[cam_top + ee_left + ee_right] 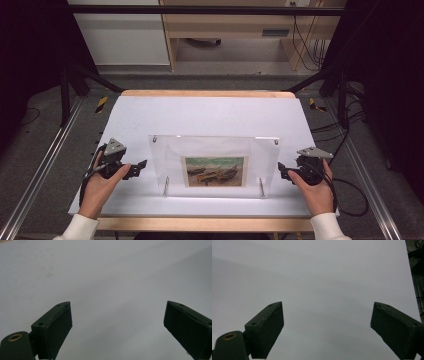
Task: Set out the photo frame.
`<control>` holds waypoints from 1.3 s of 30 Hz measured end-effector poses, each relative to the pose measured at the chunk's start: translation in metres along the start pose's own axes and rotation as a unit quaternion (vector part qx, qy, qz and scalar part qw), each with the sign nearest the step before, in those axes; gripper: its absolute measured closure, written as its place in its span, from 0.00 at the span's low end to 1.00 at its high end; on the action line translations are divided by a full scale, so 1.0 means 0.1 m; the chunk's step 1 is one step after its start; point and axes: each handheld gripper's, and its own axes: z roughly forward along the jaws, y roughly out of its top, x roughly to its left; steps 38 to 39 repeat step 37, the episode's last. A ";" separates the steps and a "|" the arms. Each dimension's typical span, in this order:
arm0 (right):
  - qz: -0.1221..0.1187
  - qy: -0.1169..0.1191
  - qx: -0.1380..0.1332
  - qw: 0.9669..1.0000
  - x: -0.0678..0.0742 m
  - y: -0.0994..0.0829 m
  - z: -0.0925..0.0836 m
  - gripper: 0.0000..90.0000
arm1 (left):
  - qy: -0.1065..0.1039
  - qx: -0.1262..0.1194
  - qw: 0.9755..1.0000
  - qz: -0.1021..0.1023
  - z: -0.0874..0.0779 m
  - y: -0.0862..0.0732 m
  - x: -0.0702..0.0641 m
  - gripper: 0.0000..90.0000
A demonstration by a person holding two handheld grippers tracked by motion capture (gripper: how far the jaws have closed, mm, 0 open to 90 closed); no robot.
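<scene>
A clear acrylic picture frame [215,150] stands upright near the front middle of the white table [210,115]. It holds a small painting of boats [214,171] and rests on two metal pegs. My left gripper [141,166] is held just left of the frame, jaws pointing toward it, apart from it. My right gripper [281,170] hovers just right of the frame, also apart. In each gripper view the black jaws are spread wide over bare white tabletop: left gripper [117,320], right gripper [327,320]. Nothing lies between either pair.
The wooden table edge [205,93] runs along the far side. Metal rails [45,160] flank the table. Cables [350,200] trail on the floor at the right. A wooden cabinet [240,30] stands beyond the table.
</scene>
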 end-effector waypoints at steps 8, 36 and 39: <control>0.014 0.005 -0.004 1.000 -0.02 0.09 0.13 0.13 | 0.006 0.003 1.000 -0.001 0.14 0.06 0.04 0.08; 0.018 -0.004 0.029 0.999 -0.10 0.01 0.39 0.13 | 0.046 0.027 0.998 -0.023 0.28 -0.16 0.26 0.09; 0.021 -0.002 0.029 0.999 -0.09 0.00 0.38 0.13 | 0.049 0.024 0.998 -0.026 0.26 -0.16 0.26 0.09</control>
